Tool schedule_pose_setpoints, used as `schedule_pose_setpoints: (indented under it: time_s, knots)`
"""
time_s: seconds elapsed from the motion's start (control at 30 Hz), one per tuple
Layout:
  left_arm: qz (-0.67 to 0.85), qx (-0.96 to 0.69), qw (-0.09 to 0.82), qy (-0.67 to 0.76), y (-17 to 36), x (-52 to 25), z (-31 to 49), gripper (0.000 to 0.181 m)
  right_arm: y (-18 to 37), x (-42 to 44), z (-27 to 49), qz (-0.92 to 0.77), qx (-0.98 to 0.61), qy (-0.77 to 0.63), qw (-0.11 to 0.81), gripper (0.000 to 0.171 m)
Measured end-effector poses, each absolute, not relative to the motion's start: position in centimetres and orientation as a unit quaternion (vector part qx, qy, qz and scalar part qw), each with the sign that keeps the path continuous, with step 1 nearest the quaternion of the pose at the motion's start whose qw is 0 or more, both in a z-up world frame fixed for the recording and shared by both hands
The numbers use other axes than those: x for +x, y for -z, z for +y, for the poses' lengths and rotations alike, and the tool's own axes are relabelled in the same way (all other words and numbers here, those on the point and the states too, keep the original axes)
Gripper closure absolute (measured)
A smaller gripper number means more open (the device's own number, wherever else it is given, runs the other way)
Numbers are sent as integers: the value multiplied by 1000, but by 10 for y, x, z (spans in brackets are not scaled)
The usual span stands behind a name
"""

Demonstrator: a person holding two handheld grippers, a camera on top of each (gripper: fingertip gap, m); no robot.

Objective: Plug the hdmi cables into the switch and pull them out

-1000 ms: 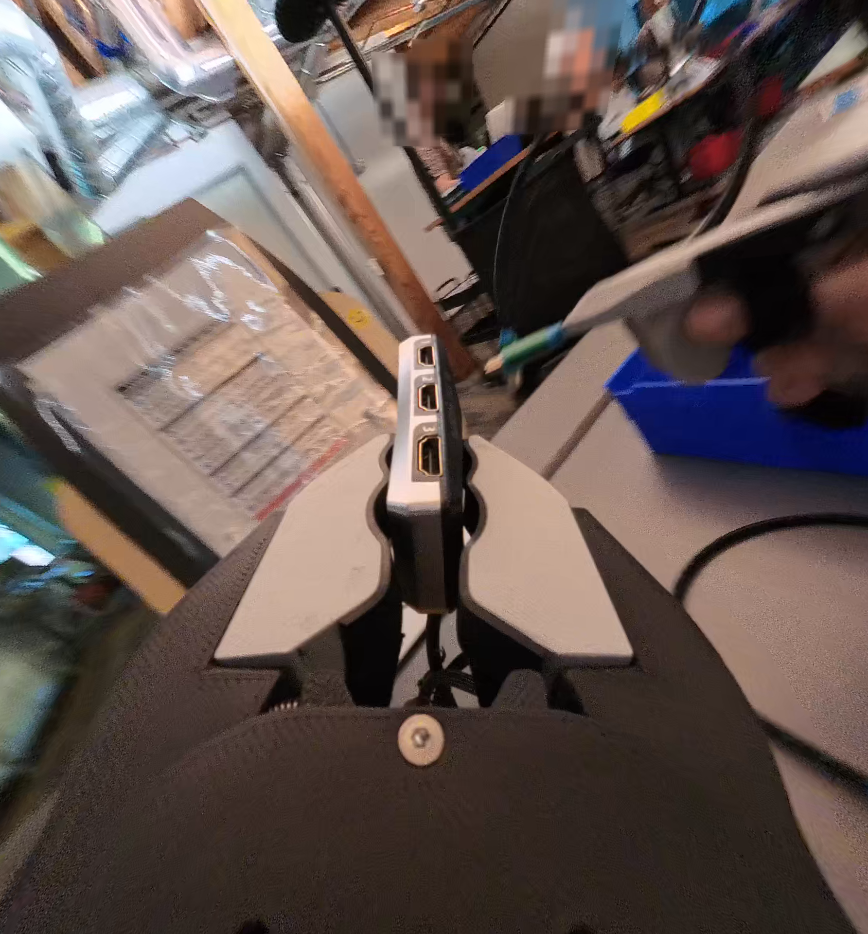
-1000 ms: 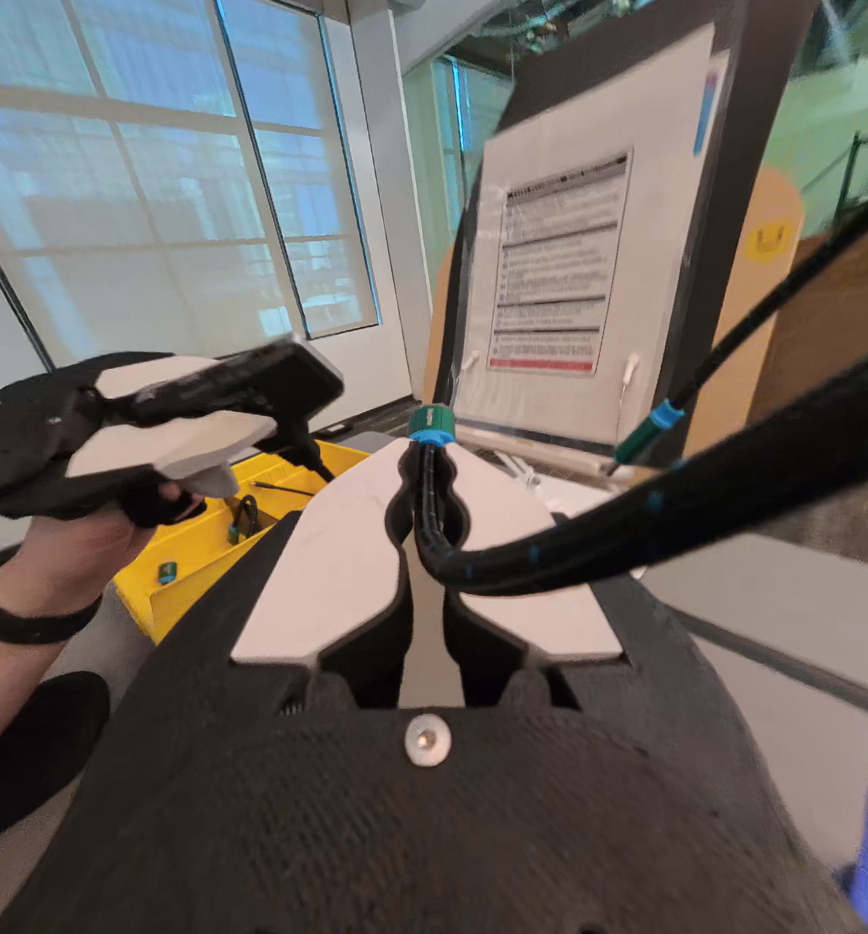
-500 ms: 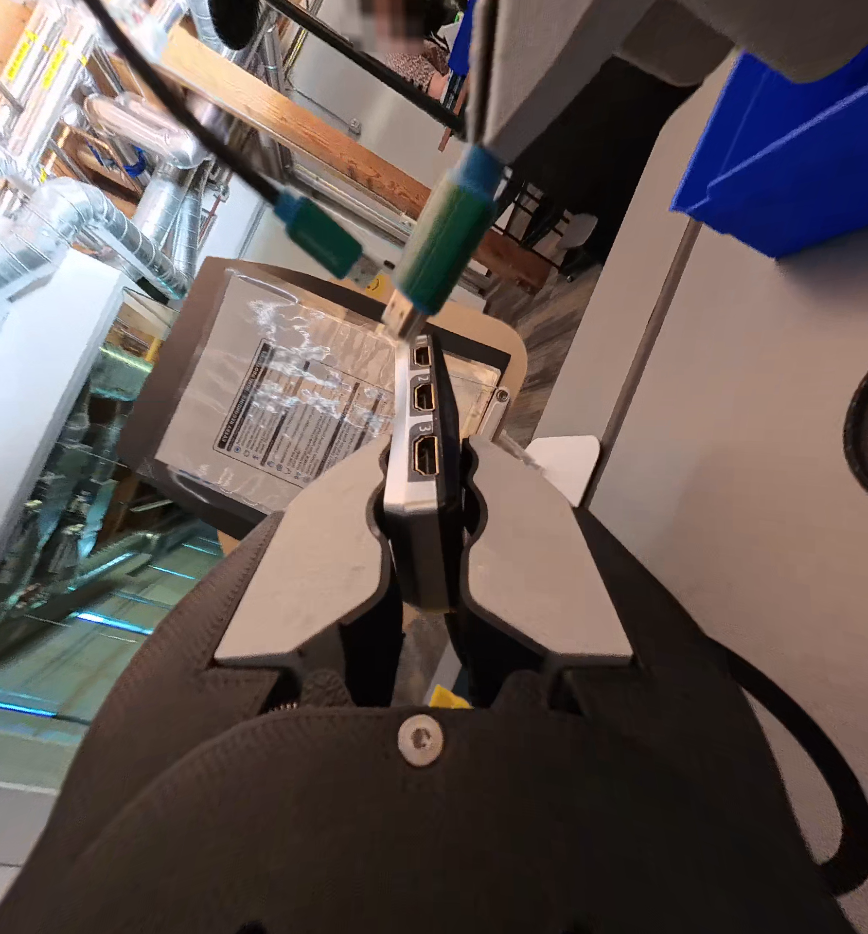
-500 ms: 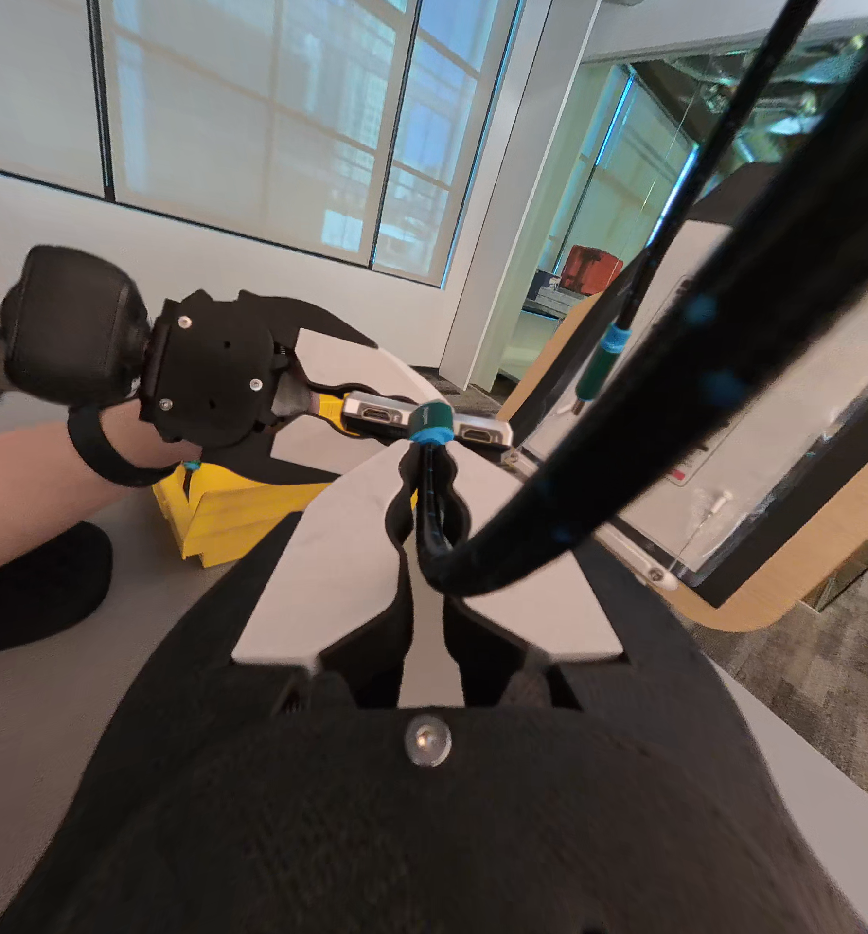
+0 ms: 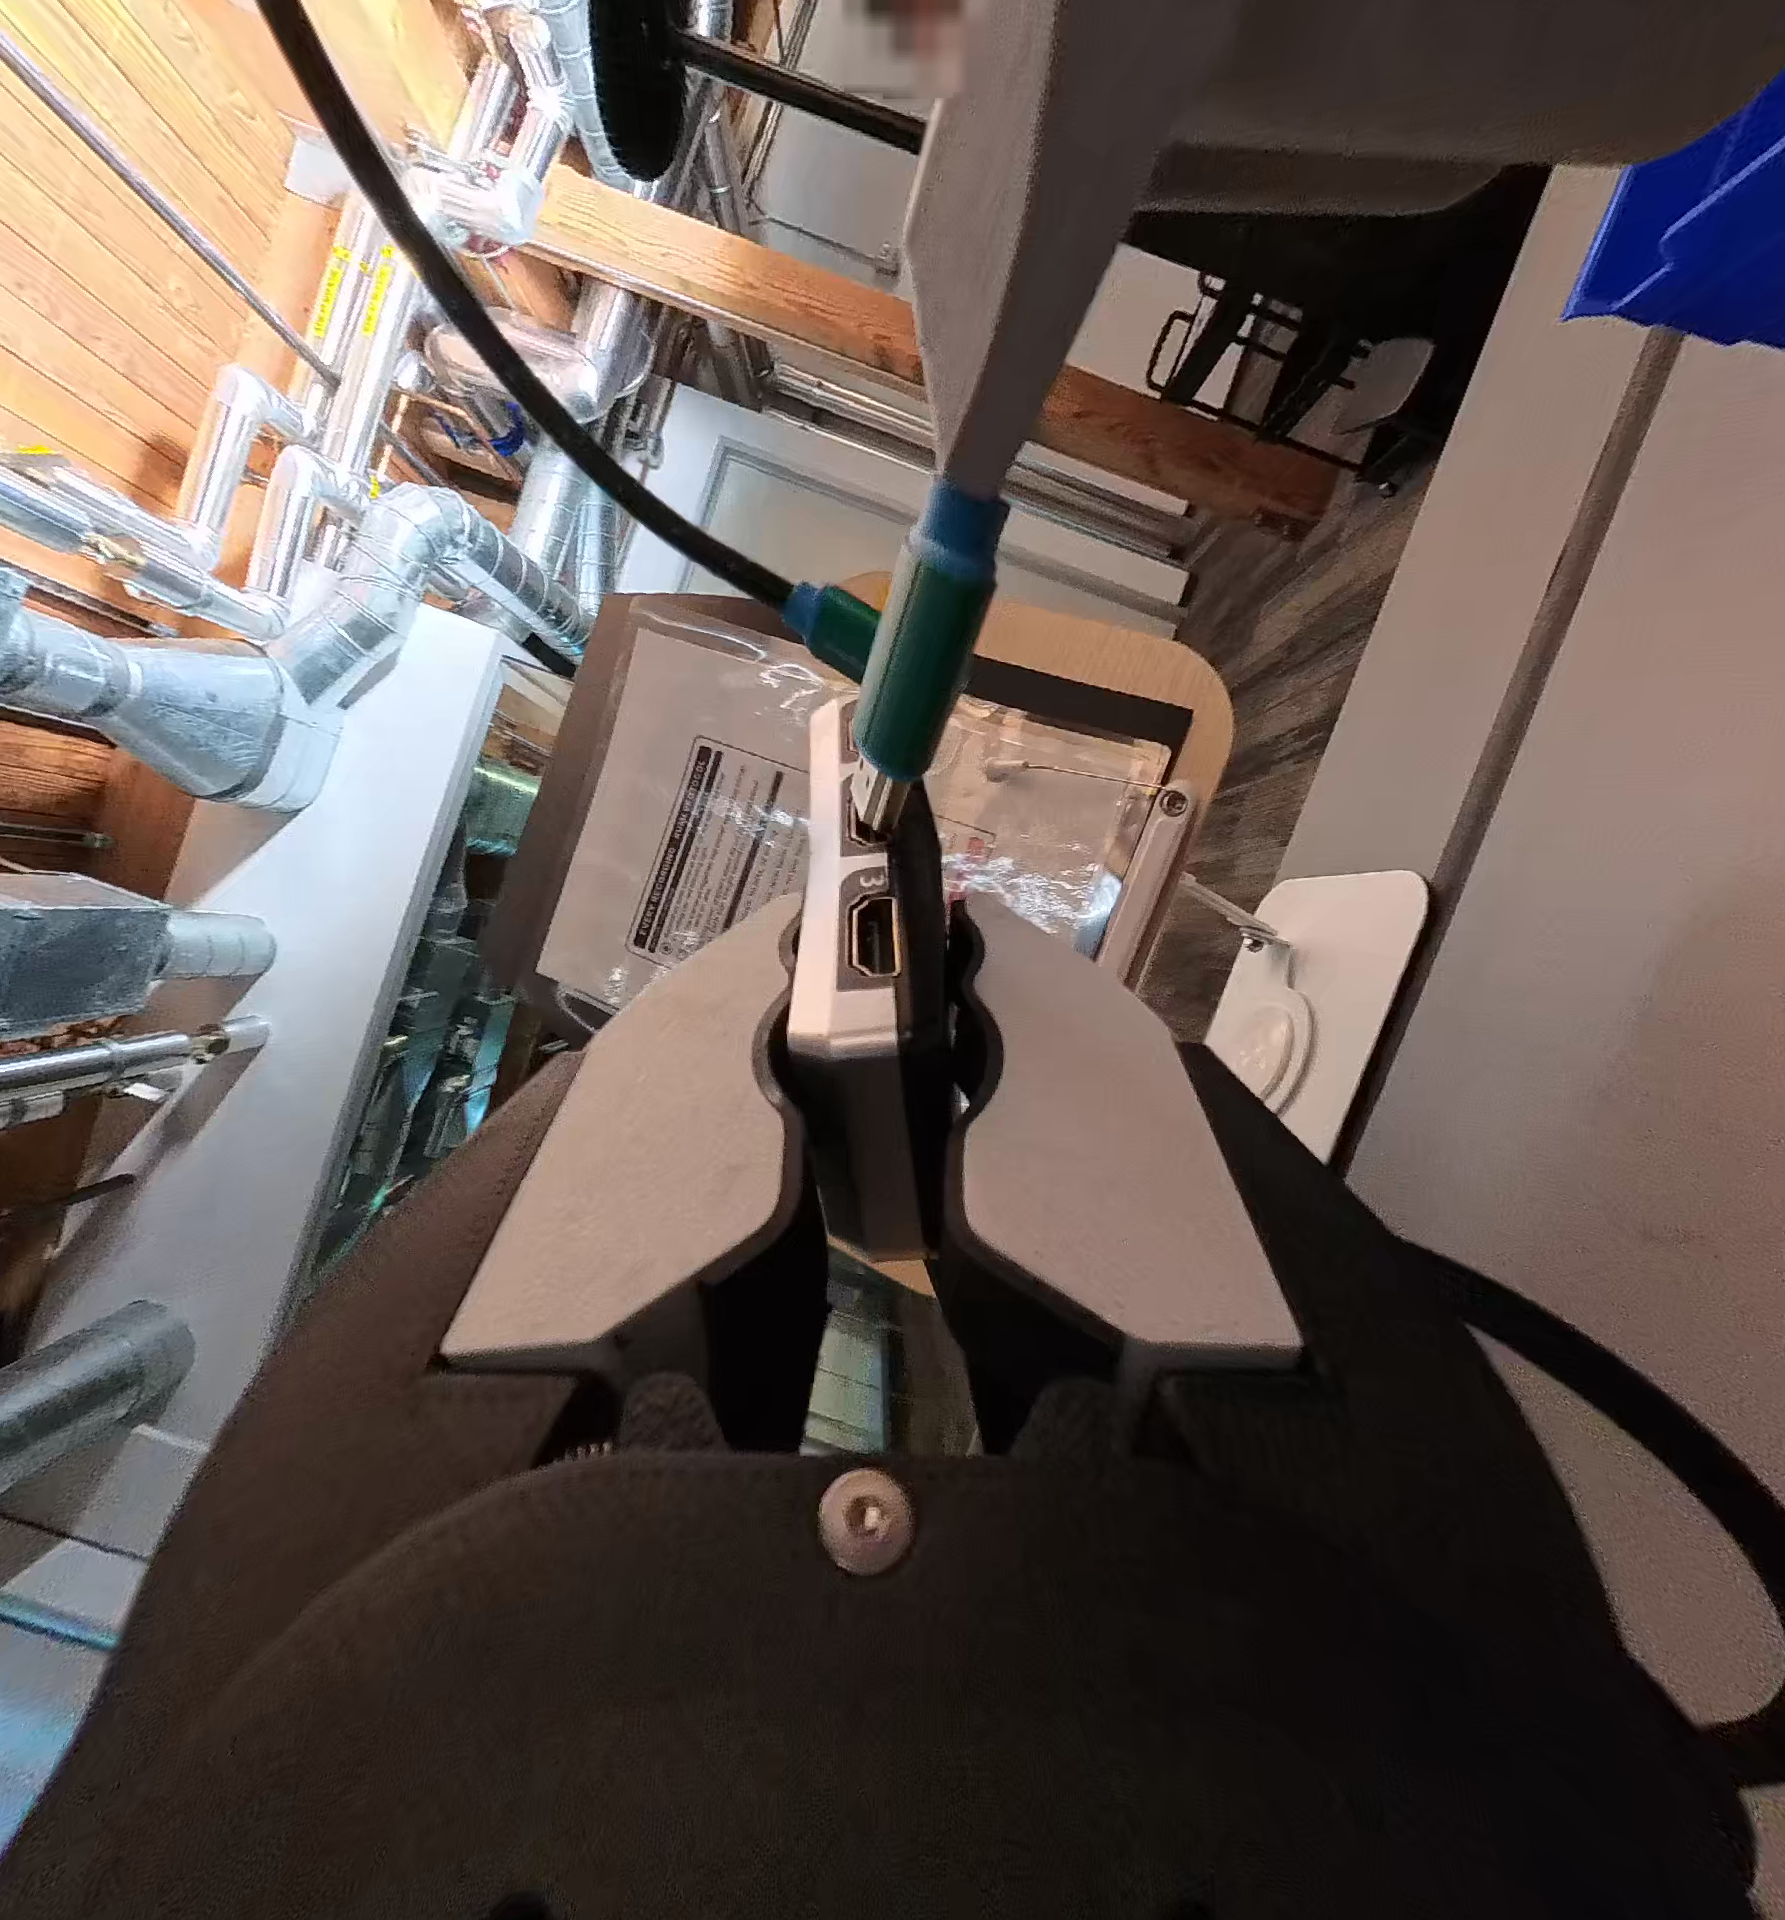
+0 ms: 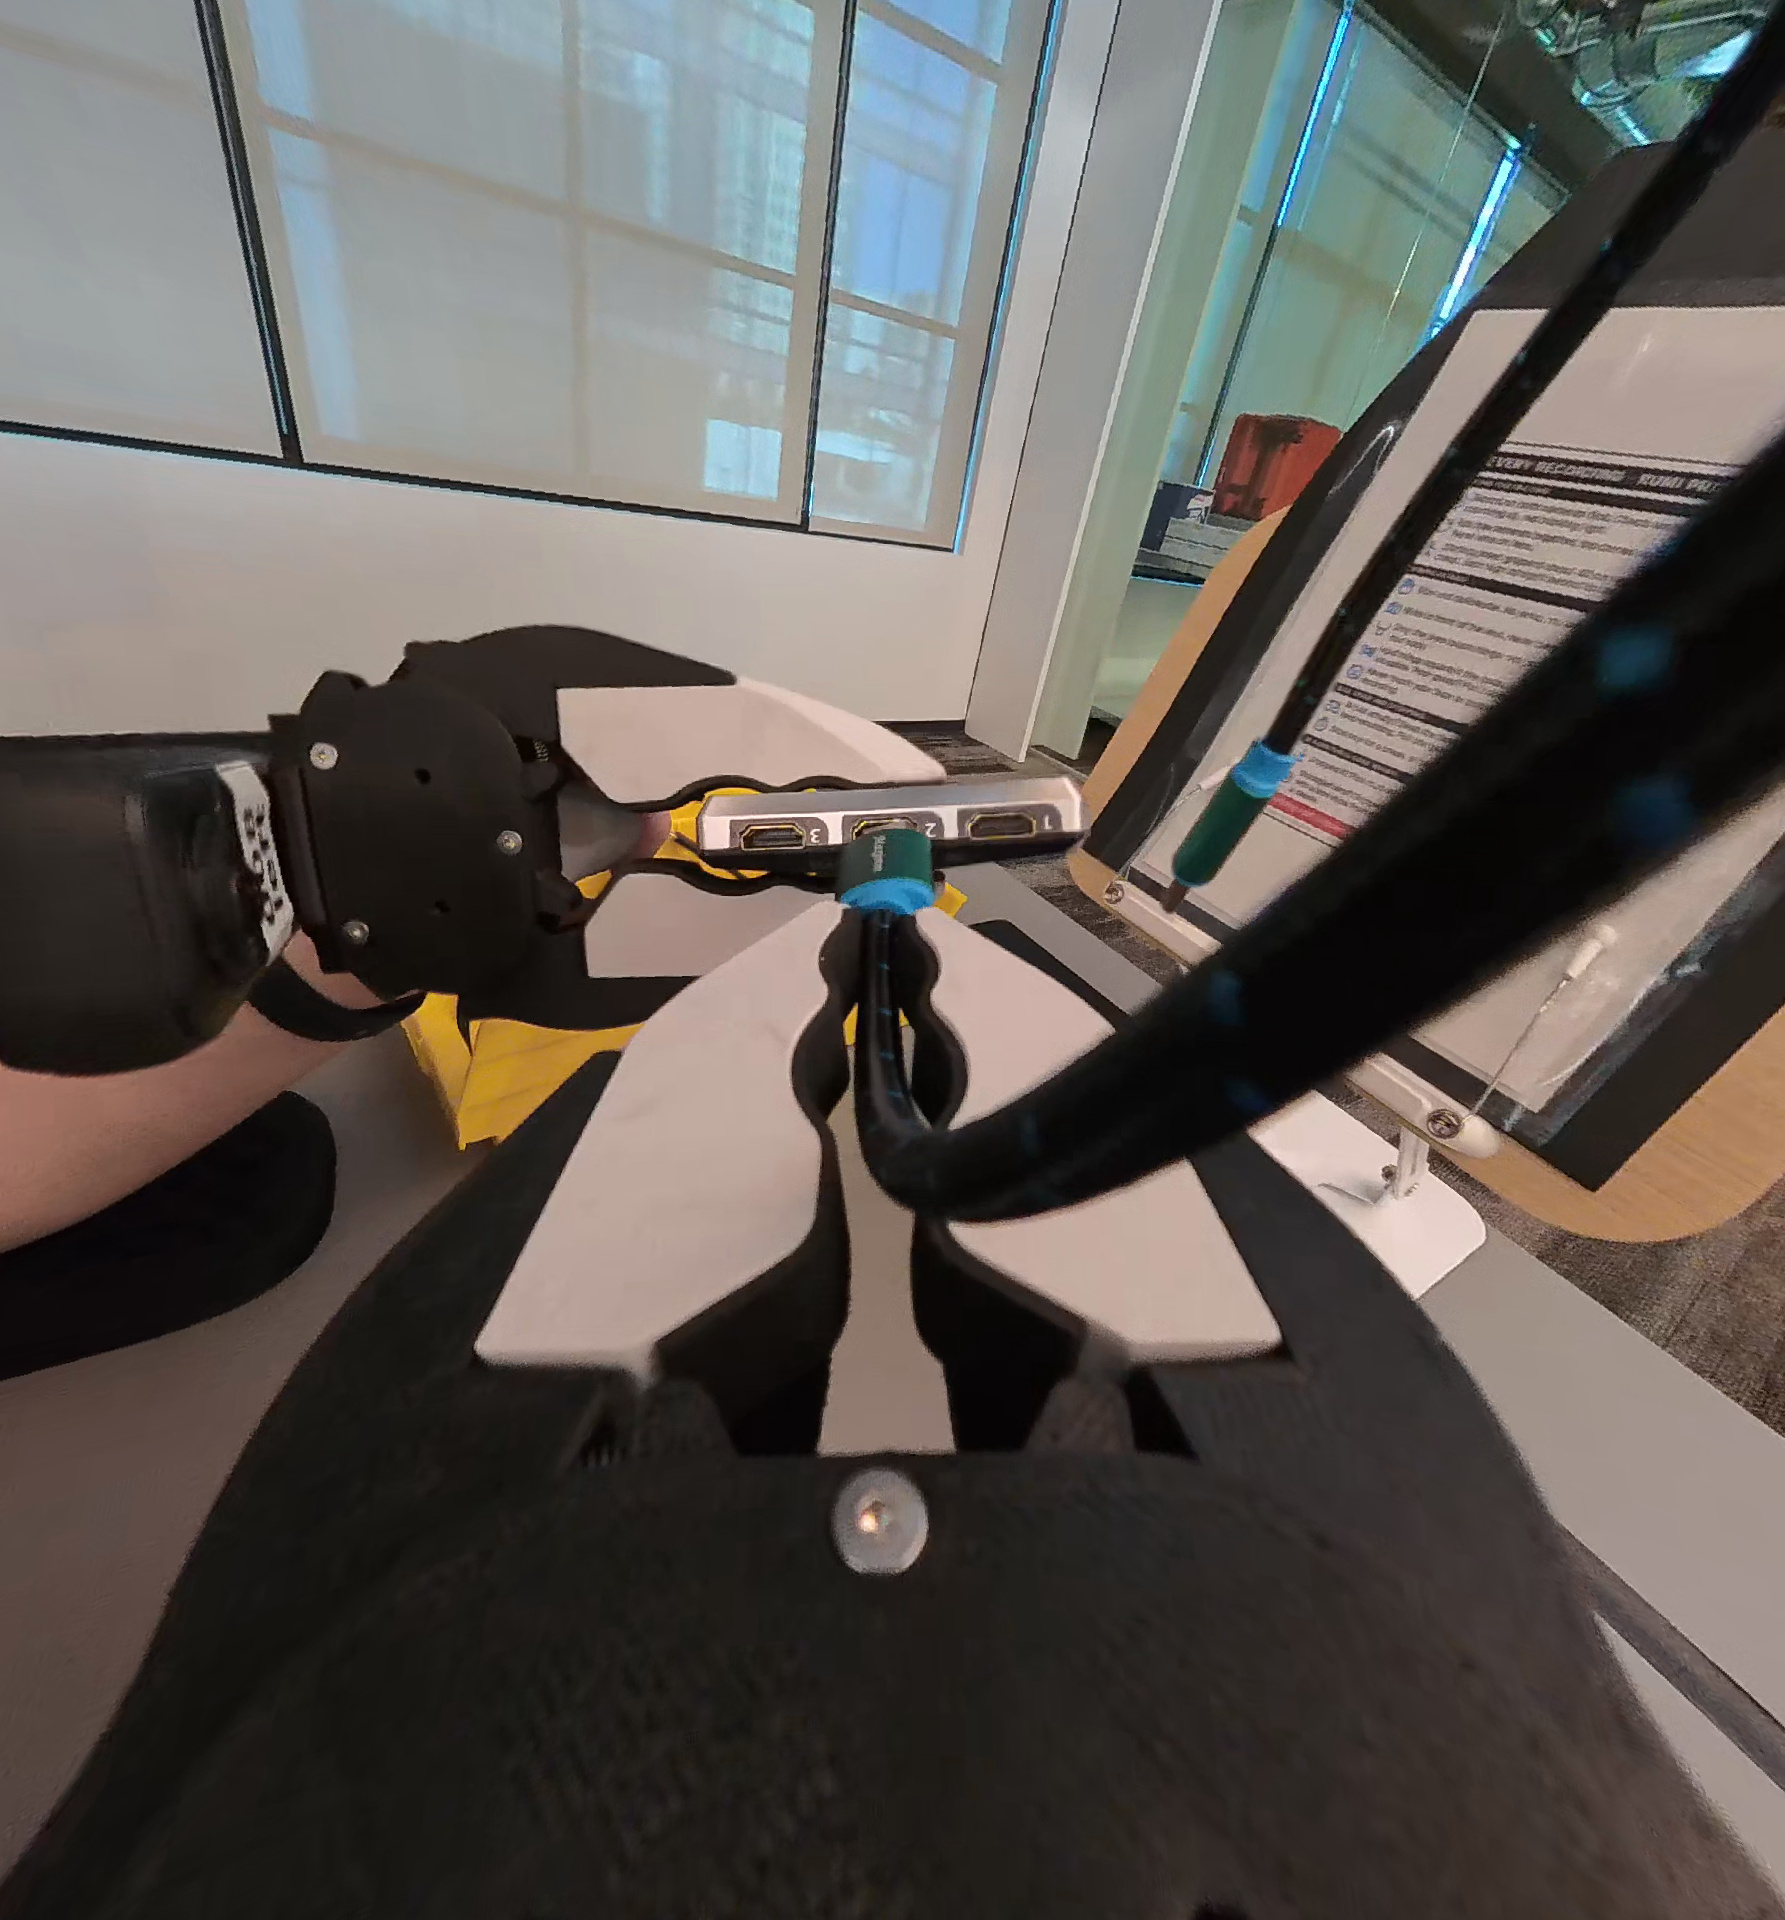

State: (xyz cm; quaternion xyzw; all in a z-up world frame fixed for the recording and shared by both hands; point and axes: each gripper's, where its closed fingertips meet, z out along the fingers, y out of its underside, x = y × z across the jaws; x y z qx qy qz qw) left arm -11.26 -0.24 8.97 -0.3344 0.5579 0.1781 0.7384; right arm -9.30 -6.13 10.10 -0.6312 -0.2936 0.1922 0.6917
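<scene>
My left gripper (image 5: 872, 935) is shut on a silver and black HDMI switch (image 5: 841, 997) and holds it in the air, edge-on, with its three ports facing the right gripper. My right gripper (image 6: 883, 935) is shut on a black HDMI cable (image 6: 893, 1049) just behind its green plug (image 6: 883, 857). The plug's metal tip (image 5: 883, 805) is at the mouth of the middle port. How deep it sits I cannot tell. The outer two ports on the switch (image 6: 1013, 826) are empty. The cable's other green plug (image 6: 1220, 821) hangs free to the right.
A framed sign board (image 6: 1553, 665) on a white foot (image 6: 1376, 1184) stands behind the switch. A yellow bin (image 6: 514, 1049) sits under the left gripper. A blue bin (image 5: 1740, 208) and a cable loop (image 5: 1698, 1507) lie on the grey table.
The right gripper has brought the green plug from the far port down to the middle port of the switch. Both grippers have moved closer together and both keep their hold.
</scene>
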Motion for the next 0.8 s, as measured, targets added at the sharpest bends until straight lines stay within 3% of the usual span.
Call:
schedule_pose_setpoints:
  time_s: [0.03,0.27,0.8]
  knots:
    - [554,-332,741,-184,-90,-112,-2,160,-101,-93,-61,-291,-633,-193,691,165]
    - [539,-296,746,-255,-94,-114,-2,160,-99,-92,-60,-271,-644,-231,677,165]
    - [555,-279,736,-271,-90,-111,-6,160,-99,-90,-62,-278,-655,-230,664,165]
